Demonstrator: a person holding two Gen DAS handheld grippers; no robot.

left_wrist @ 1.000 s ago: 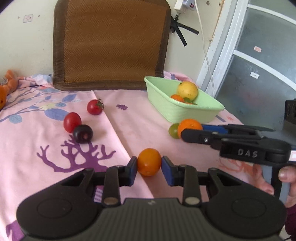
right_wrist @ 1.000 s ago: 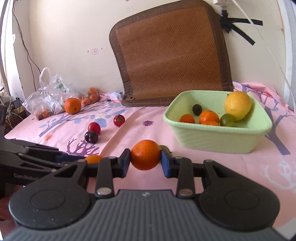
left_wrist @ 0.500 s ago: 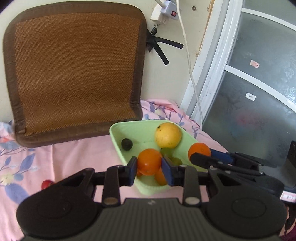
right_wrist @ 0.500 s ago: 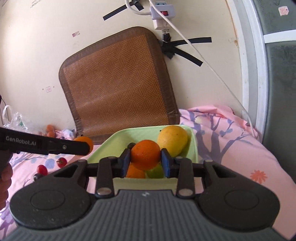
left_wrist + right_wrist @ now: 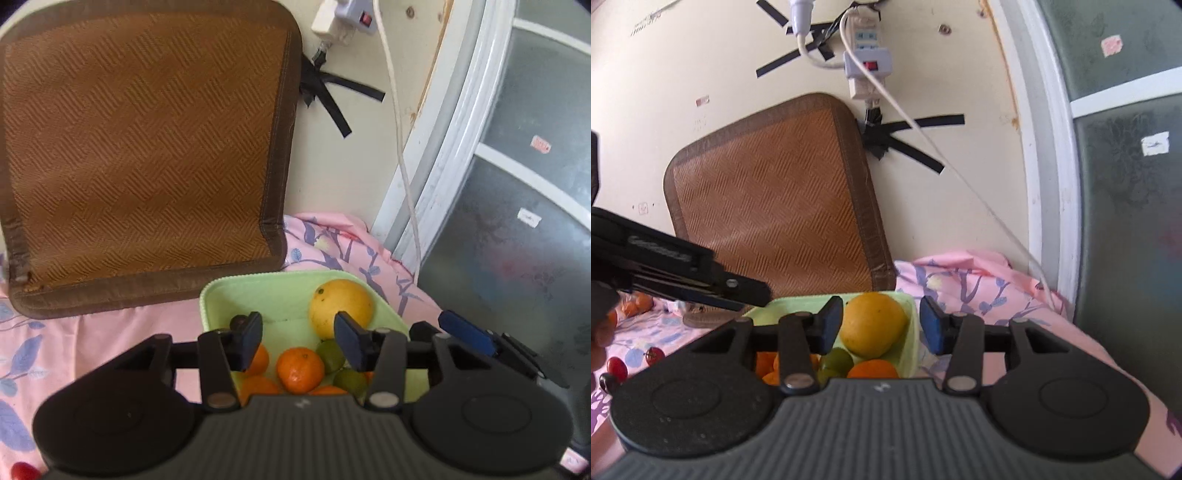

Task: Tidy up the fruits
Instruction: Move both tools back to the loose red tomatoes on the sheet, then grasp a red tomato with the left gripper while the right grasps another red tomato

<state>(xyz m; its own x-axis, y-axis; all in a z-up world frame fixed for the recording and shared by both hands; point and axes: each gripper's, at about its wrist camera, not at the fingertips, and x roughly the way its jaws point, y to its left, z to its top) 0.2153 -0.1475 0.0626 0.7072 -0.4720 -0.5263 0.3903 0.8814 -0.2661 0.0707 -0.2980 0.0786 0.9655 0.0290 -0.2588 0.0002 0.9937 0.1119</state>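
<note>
A light green basket (image 5: 221, 291) (image 5: 911, 332) sits on the pink cloth and holds a big yellow citrus (image 5: 341, 308) (image 5: 873, 323), several oranges (image 5: 300, 370) (image 5: 873, 369), green fruits (image 5: 330, 356) (image 5: 839, 361) and a dark plum, half hidden behind a finger. My left gripper (image 5: 298, 341) is open and empty above the basket. My right gripper (image 5: 881, 328) is open and empty above the basket too, to the right of the left one. The right gripper's blue pad (image 5: 467, 332) shows in the left wrist view.
A brown woven mat (image 5: 144, 158) (image 5: 775, 206) leans on the wall behind the basket. A power strip (image 5: 866, 62) and its cable (image 5: 402, 158) hang on the wall. Red tomatoes (image 5: 617, 367) and a dark plum (image 5: 607, 382) lie on the cloth at left. A glass door (image 5: 524, 206) stands at right.
Both grippers have opened over the basket and let go of their oranges, which now lie in the basket. Both also moved closer to the basket.
</note>
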